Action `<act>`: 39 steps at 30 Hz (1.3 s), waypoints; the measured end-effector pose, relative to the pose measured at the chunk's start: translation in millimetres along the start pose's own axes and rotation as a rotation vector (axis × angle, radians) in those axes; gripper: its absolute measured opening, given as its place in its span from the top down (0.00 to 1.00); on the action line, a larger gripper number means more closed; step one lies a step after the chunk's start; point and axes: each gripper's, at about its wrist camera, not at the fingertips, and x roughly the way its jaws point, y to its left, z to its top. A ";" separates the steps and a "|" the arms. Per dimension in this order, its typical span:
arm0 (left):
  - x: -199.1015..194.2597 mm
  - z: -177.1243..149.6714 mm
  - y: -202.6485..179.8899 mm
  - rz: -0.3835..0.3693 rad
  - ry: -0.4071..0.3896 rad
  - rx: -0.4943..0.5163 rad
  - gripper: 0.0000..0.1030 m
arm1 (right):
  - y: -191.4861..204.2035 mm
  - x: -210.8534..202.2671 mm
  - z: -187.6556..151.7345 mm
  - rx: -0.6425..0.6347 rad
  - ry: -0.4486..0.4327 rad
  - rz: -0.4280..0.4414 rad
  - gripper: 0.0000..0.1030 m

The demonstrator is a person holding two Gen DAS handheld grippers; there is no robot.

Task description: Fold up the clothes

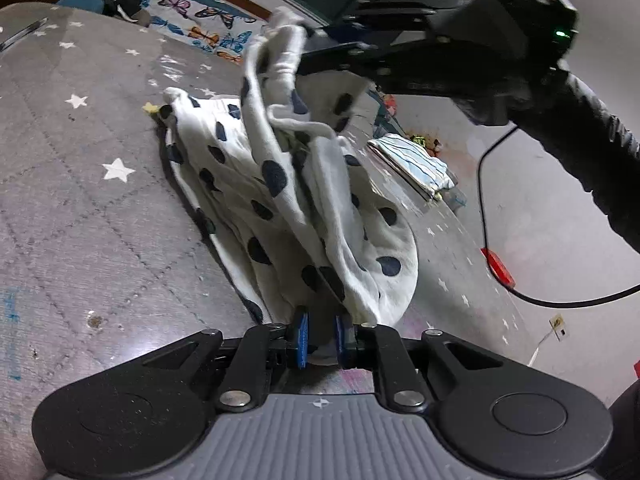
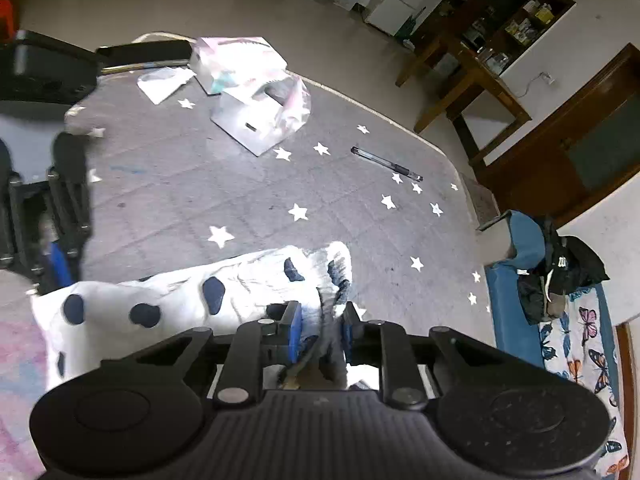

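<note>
— While both grippers have cloth between their pads, which step would you call this?

— A fold in mid-carry, I'd judge. The garment point(image 1: 280, 200), white with dark spots, lies partly on the starred mat point(image 1: 80, 160) and partly in the air. The left gripper point(image 1: 320, 336) pinches its near hem, blue pads close together with cloth between them. The right gripper point(image 2: 320, 332) pinches a bunched end too; from the left wrist view that gripper point(image 1: 316, 56) holds its end well above the mat, so the cloth rises from the mat to it in a twisted ridge.

— Is the lower layer flat?

— Roughly. It spreads on the mat under the lifted part, with a dark edge showing along its left side. The raised part is ropy and creased, not a clean panel.

— So what does the next move call for?

— As I read it, the lifted end has to travel across and come down on the layer beneath, edges matched, with both grips kept firm until it lands. The twist needs shaking or pulling out, or the fold will set lumpy. Whether this is an opening fold or a later one, I can't tell.

— Anything nearby to mind?

— A folded striped cloth point(image 1: 412, 160) lies apart at the mat's far side, and a pen point(image 2: 386, 164) and a white box point(image 2: 256, 120) sit well clear.
</note>
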 end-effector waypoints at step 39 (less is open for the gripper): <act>17.7 101.2 5.7 0.326 -0.138 0.051 0.68 | -54.5 44.5 -129.8 1.017 -0.203 0.083 0.68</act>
